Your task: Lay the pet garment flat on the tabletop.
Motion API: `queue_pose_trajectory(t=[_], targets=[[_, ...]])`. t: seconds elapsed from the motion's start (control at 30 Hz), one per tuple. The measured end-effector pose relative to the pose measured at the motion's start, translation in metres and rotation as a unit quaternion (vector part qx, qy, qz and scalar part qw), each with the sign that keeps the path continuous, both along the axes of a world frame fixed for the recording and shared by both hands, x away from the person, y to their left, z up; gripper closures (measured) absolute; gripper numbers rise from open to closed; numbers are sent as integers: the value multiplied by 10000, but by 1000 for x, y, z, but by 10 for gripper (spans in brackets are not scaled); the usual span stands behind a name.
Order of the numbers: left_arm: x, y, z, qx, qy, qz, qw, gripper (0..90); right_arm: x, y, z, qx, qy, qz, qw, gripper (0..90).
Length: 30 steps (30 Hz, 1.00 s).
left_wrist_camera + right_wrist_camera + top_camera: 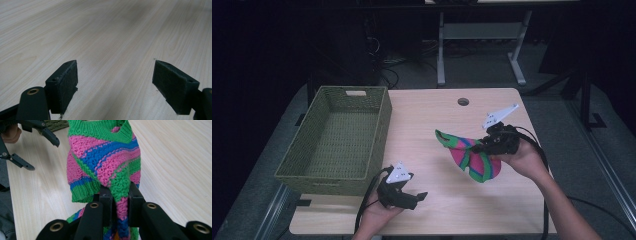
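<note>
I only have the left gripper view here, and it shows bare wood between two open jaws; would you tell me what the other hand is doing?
Observer: The right hand-held gripper is shut on a striped knitted garment, holding it above the table.
Operator: Thank you. Is there anywhere to put it?
Observer: Yes, an empty green woven basket stands on the table's left side.
Operator: And where is my left hand-held gripper relative to that basket?
Observer: The left hand-held gripper is at the near edge, just right of the basket's front corner, its jaws pointing right.
</note>
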State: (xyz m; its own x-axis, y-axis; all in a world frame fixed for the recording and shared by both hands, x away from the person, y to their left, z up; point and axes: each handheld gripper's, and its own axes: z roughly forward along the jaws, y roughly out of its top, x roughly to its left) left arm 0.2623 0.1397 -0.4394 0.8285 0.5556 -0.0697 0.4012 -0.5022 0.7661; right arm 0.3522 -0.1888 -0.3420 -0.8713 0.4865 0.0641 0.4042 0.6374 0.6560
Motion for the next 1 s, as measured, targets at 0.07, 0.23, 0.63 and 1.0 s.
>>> queue_pose_trajectory(t=[0.07, 0.23, 0.63, 1.0], targets=[[0, 0, 0, 4, 8, -3, 10000, 201, -1, 0, -1, 2, -13, 19, 10000, 782], [0, 0, 0, 4, -14, -14, 10000, 201, -6, 1, -6, -41, 30, 43, 10000, 782], [-1, -1, 0, -40, 19, 9, 10000, 199, -11, 2, -24, -42, 170, 70, 9998, 780], [-1, -1, 0, -60, -9, 10, 10000, 200, -13, 9, -43, -98, 333, 149, 9993, 778]])
